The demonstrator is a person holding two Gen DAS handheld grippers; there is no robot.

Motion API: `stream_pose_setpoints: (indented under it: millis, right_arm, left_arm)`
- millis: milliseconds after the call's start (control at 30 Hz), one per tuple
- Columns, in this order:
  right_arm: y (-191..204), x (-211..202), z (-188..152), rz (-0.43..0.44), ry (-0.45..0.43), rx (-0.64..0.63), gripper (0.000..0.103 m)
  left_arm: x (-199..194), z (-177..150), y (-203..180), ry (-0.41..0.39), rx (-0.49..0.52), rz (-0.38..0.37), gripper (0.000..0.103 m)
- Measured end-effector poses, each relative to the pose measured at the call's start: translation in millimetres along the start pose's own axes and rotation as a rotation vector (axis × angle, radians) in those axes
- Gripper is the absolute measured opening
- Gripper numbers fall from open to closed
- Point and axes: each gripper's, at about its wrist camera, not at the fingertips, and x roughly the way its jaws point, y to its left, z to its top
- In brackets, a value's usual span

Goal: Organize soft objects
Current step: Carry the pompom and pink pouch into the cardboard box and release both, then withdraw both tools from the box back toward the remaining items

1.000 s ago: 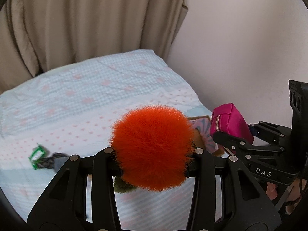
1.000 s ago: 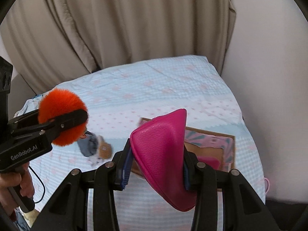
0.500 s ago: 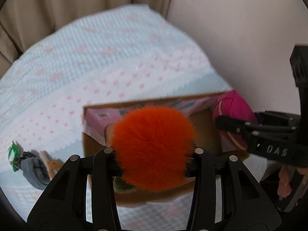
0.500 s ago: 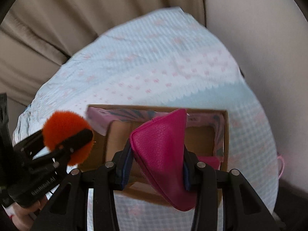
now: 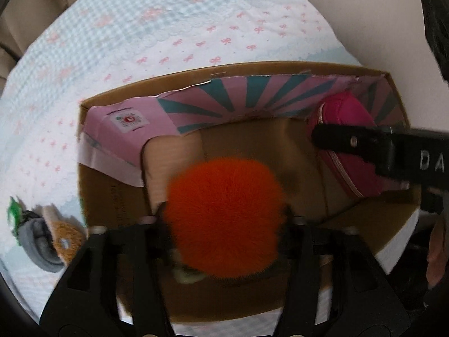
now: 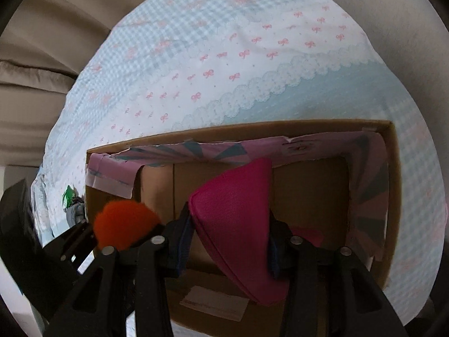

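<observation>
My left gripper [image 5: 224, 219] is shut on a fluffy orange pom-pom [image 5: 224, 216] and holds it over the open cardboard box [image 5: 112, 202]. My right gripper [image 6: 230, 233] is shut on a magenta zip pouch [image 6: 238, 224] and holds it over the same box [image 6: 393, 196], to the right of the pom-pom [image 6: 123, 221]. The pouch [image 5: 345, 129] also shows in the left wrist view, at the box's far right. The box has pink and teal patterned flaps [image 5: 224, 106] folded inside.
The box lies on a bed with a light blue and white bow-print cover [image 6: 224, 70]. A small grey and brown plush with a green tag [image 5: 47, 236] lies on the bed left of the box. Beige curtains [image 6: 33, 56] and a wall stand behind.
Both grippers have tilted down and moved forward over the box, which now fills the views. Each still holds its object.
</observation>
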Motion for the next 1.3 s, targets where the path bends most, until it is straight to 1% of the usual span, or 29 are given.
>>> stream_pose_setpoints:
  millis: [33, 67, 100, 133, 233, 467, 700, 833, 900, 1067, 1167, 1233, 1300]
  right_arm:
    - [0.9, -0.2, 1.0, -0.012, -0.008, 0.003, 0.051]
    - [1.2, -1.5, 2.0, -0.016, -0.019, 0.007, 0.076]
    - [1.2, -3.2, 2.8, -0.013, -0.028, 0.012, 0.094]
    - [1.2, -5.3, 3.6, -0.008, -0.032, 0.015, 0.103]
    - [3.1, -10.6, 3.2, -0.031, -0.04, 0.004, 0.103]
    - [5.2, -23.6, -6.1, -0.049, -0.076, 0.002, 0.103]
    - [14.2, -53.8, -19.8, -0.052, -0.12, 0.01, 0.103]
    - [25.5, -81.3, -29.4, -0.072, -0.149, -0.003, 0.103]
    - [33.1, -98.9, -36.5, -0.077, -0.177, -0.011, 0.103]
    - [55.9, -142.7, -58.2, -0.099, -0.237, -0.042, 0.103]
    - [73.3, -170.4, -76.3, -0.11, -0.278, -0.058, 0.103]
    - [86.6, -189.6, -91.1, -0.133, -0.32, -0.072, 0.103]
    - [100.8, -208.2, -108.4, -0.164, -0.372, -0.089, 0.103]
  left_arm:
    - [-1.1, -0.5, 0.1, 0.001, 0.005, 0.017, 0.103]
    - [-3.2, -2.3, 1.0, -0.002, 0.008, 0.026, 0.103]
    - [-4.6, -3.0, 0.9, 0.002, 0.011, 0.02, 0.103]
    - [-4.4, -4.5, 1.8, 0.007, 0.013, 0.006, 0.103]
    - [-5.5, -8.5, 3.8, 0.015, 0.018, -0.001, 0.103]
    - [-24.1, -17.8, 4.0, -0.01, 0.016, -0.019, 0.103]
    - [-66.4, -23.3, 5.5, -0.074, 0.013, -0.036, 0.103]
    - [-98.4, -28.0, 9.1, -0.122, -0.007, -0.045, 0.103]
    - [-117.6, -32.0, 10.7, -0.149, -0.014, -0.051, 0.103]
    - [-167.7, -48.6, 17.6, -0.219, -0.032, -0.061, 0.103]
    - [-201.0, -62.9, 25.0, -0.275, -0.044, -0.048, 0.103]
    - [-223.9, -74.0, 31.1, -0.312, -0.057, -0.047, 0.103]
    - [-246.4, -86.4, 41.8, -0.354, -0.073, -0.064, 0.103]
